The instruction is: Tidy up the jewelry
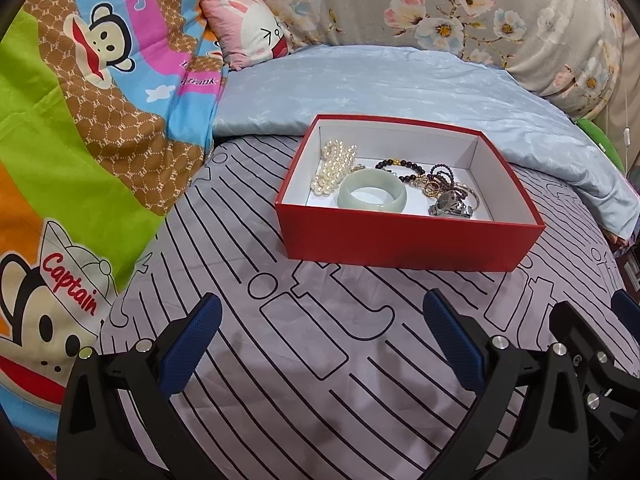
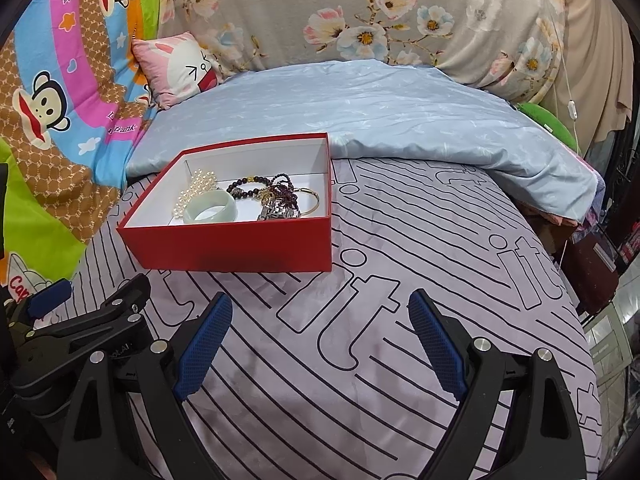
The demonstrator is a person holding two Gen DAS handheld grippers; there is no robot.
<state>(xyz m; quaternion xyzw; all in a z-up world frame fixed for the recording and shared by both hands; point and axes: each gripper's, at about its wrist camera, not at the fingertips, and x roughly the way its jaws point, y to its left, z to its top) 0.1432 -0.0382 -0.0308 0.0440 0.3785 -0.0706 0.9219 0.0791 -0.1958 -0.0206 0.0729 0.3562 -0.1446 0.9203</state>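
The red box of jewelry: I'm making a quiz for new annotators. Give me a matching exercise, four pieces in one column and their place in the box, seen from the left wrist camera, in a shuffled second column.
Pieces:
1. pearl strand
2. jade bangle
3. metal watch
4. dark bead bracelet

Places in the red box:
A. front right, by the near wall
B. far left corner
C. front middle, lying flat
D. toward the back, behind the bangle

Pairs: 1-B, 2-C, 3-A, 4-D
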